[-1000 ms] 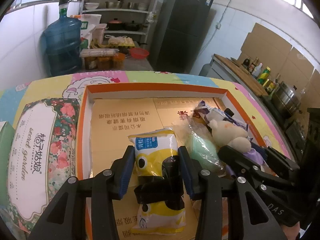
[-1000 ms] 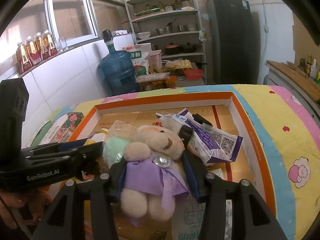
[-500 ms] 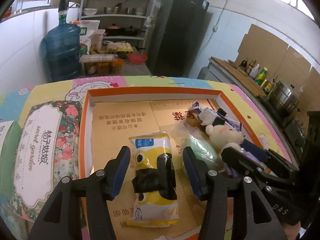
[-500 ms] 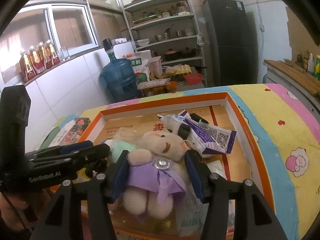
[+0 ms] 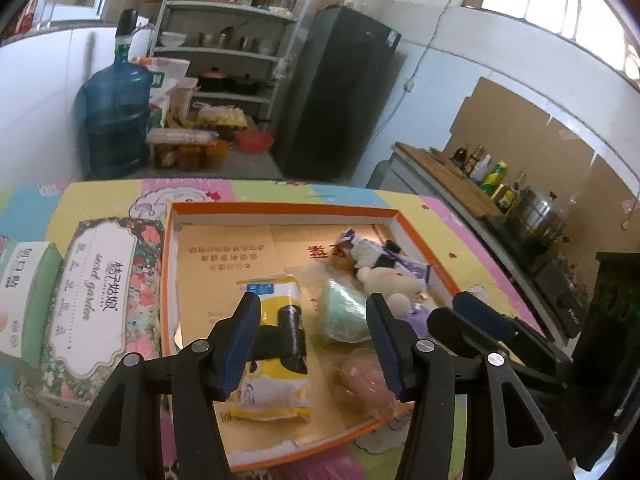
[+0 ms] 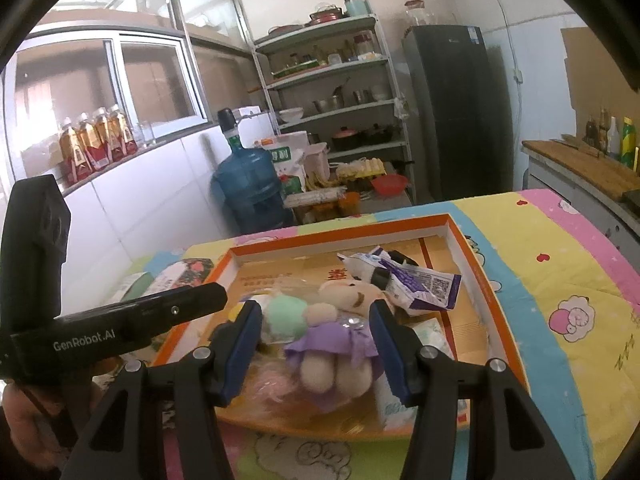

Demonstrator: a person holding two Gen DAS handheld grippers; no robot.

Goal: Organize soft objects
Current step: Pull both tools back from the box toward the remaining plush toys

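An orange-rimmed tray (image 5: 280, 209) lined with cardboard holds the soft things. A yellow and white packet (image 5: 276, 388) with a black band lies flat in it. My left gripper (image 5: 314, 320) hovers open above that packet, touching nothing. To the right lie a green soft item in clear plastic (image 5: 344, 316) and a pink one (image 5: 360, 380). A teddy bear in a purple dress (image 6: 340, 336) lies on its back in the tray (image 6: 340, 234). My right gripper (image 6: 316, 320) stands open above it, pads clear of the bear on both sides.
A purple and white packet (image 6: 420, 284) lies behind the bear. A floral tissue pack (image 5: 96, 288) and a green one (image 5: 24, 280) sit left of the tray on the cartoon-print cloth. A water jug (image 5: 116, 120), shelves and a fridge stand beyond the table.
Both grippers have drawn back and up from the tray. Their jaws have widened away from the yellow packet and the bear, which stay lying in the tray.
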